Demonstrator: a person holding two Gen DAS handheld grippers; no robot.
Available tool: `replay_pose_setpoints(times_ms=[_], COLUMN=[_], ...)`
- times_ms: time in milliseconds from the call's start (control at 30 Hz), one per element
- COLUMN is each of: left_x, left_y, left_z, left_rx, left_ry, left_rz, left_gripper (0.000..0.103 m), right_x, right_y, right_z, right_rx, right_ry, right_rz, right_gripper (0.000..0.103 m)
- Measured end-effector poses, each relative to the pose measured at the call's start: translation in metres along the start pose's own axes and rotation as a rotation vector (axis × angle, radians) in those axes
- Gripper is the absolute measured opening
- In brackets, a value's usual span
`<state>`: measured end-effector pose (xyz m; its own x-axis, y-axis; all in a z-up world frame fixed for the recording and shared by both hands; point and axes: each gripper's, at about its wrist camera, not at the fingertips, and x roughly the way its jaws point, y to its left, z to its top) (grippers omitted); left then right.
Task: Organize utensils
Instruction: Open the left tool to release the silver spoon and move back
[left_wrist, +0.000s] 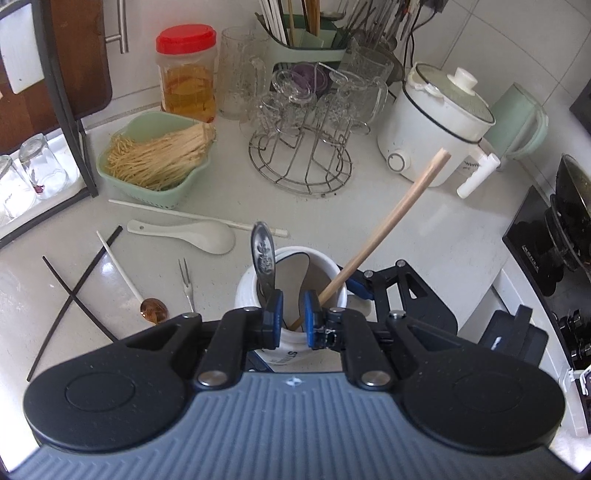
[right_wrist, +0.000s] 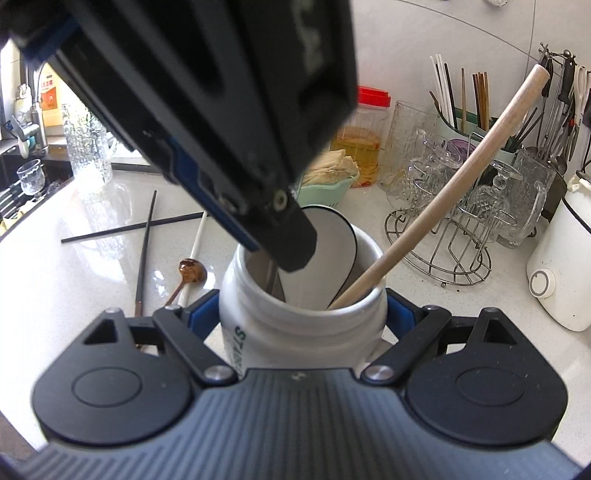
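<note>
My right gripper (right_wrist: 301, 314) is shut on a white jar (right_wrist: 295, 332), with a blue pad on each side; one of its fingers (left_wrist: 360, 286) shows beside the jar (left_wrist: 291, 347). The jar holds a wooden stick (left_wrist: 388, 221), a white scoop with a dark edge (right_wrist: 325, 251) and a metal spoon (left_wrist: 262, 254). My left gripper (left_wrist: 292, 317) hangs over the jar mouth, jaws a little apart with nothing pinched; the spoon's handle passes behind its left finger. On the counter to the left lie a white ceramic spoon (left_wrist: 192, 236), a white chopstick (left_wrist: 184, 214), crossed black chopsticks (left_wrist: 74, 291), a brown-bowled spoon (left_wrist: 153, 308) and a small fork (left_wrist: 186, 284).
Behind stand a green basket of noodles (left_wrist: 155, 162), a red-lidded jar (left_wrist: 186, 74), a wire rack of glasses (left_wrist: 301, 155), a green utensil holder (left_wrist: 306, 40) and a white cooker (left_wrist: 436, 122). A black stove (left_wrist: 546, 240) is at the right edge.
</note>
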<state>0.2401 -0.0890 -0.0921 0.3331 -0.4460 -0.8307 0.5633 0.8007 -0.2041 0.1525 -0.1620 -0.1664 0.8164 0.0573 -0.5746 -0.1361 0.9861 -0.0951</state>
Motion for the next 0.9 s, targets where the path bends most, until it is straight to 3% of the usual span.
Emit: replay_pose_setpoints(times_ms=[200,900], left_x=[-0.018,-0.074], left_y=[0.005,0.052], left_z=[-0.001,-0.022], left_rx=[-0.027,-0.163], left_ry=[-0.039,-0.177], left_rz=[0.003,0.114], left_gripper=[0.015,0.041], right_x=[0.000,0.001], right_y=[0.000,0.002], right_z=[0.000,0.002], right_rx=[0.000,0.001], right_ry=[0.001,0.011], right_rz=[0.001,0.001], right_gripper=[0.092,0.092])
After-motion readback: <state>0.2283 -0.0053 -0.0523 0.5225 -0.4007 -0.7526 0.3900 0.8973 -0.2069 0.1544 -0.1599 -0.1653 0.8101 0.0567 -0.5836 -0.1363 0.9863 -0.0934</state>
